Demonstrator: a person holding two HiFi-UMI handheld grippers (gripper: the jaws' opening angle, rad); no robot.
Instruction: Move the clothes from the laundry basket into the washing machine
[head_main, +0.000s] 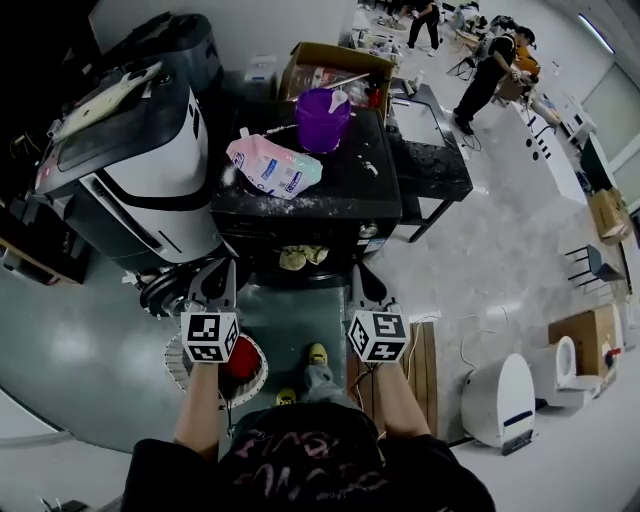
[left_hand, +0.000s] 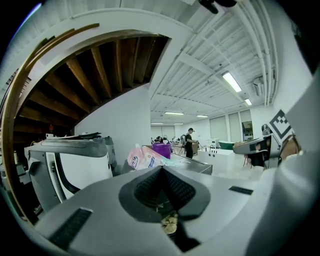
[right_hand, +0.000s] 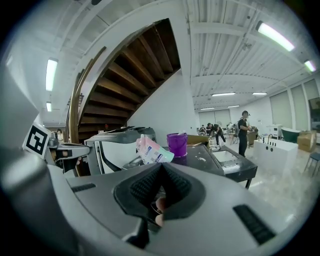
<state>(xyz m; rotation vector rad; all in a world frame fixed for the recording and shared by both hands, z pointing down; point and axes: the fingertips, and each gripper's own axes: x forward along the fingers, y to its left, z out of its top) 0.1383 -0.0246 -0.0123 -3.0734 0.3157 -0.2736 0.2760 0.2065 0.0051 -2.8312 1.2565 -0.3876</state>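
Note:
A white laundry basket (head_main: 178, 368) stands on the floor under my left arm, with a red garment (head_main: 243, 360) in it. Ahead is a dark washing machine (head_main: 300, 205) with a black top. A pale yellow cloth (head_main: 302, 257) lies at its front opening and shows through the jaws as the same cloth (left_hand: 169, 225) in the left gripper view. My left gripper (head_main: 222, 278) (left_hand: 161, 172) and right gripper (head_main: 358, 282) (right_hand: 161, 170) are held side by side in front of the machine. Both are shut with nothing between the pads.
A pink and white detergent bag (head_main: 272, 165) and a purple bucket (head_main: 322, 118) sit on the machine's top. A large white and black appliance (head_main: 130, 170) stands at the left. A cardboard box (head_main: 335, 65) is behind, a wooden pallet (head_main: 425, 365) on my right, people (head_main: 485, 75) far back.

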